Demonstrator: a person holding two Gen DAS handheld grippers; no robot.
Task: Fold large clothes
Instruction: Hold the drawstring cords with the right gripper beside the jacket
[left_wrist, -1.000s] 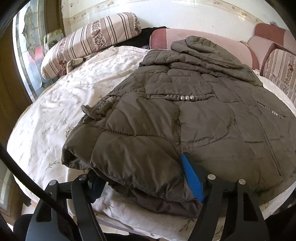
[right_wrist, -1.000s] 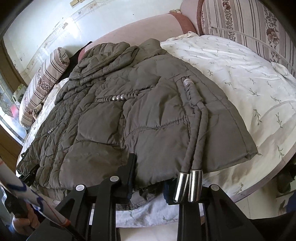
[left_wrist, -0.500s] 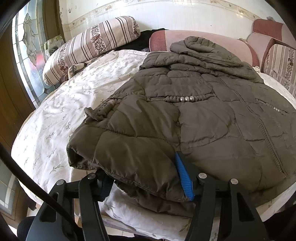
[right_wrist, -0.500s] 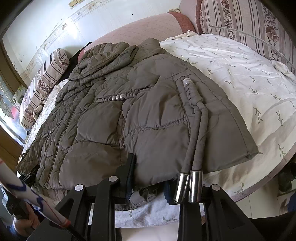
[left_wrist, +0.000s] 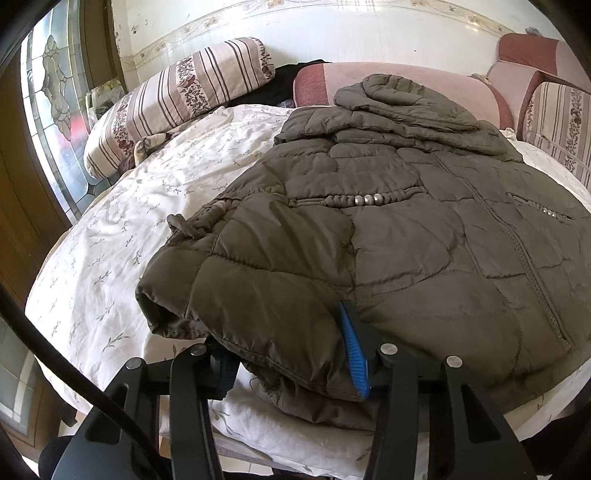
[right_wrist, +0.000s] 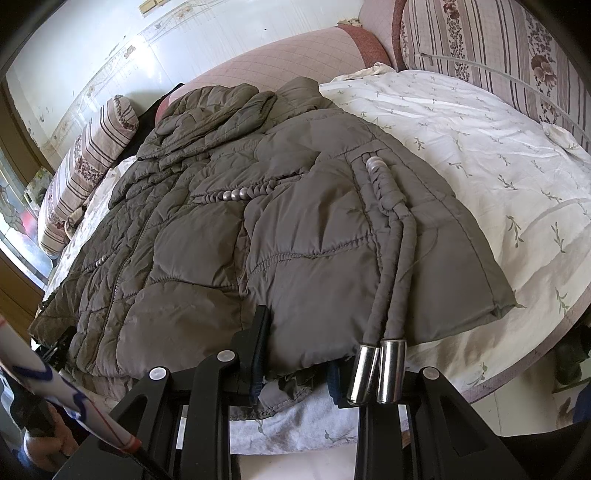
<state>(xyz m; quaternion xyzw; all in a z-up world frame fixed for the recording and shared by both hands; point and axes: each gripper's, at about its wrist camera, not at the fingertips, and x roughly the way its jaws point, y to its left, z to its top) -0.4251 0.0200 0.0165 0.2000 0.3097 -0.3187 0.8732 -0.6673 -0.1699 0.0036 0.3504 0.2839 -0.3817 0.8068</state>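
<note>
A brown quilted down jacket (left_wrist: 388, 236) lies spread across the bed, on a white floral bedsheet (left_wrist: 147, 206), with its hood bunched at the far end against a pink headboard cushion (left_wrist: 424, 79). The jacket's hem hangs at the near edge of the bed.

The left hand-held gripper (left_wrist: 288, 354) has its fingers spread wide around the near left corner of the jacket's hem; the blue pad of one finger (left_wrist: 352, 350) presses against the puffy fabric, while the other finger sits at the underside of the folded edge. Whether it actually pinches the cloth cannot be told.

The right hand-held gripper (right_wrist: 295, 354) also stands apart, its fingers straddling the hem nearer the jacket's right corner, one finger (right_wrist: 260, 339) lying on top of the fabric. Two drawstring cords with metal tips (right_wrist: 376, 369) run down the jacket and end just beside that gripper.

A striped bolster pillow (left_wrist: 177, 99) lies beyond the jacket's left side, near a stained-glass window (left_wrist: 51, 92).
</note>
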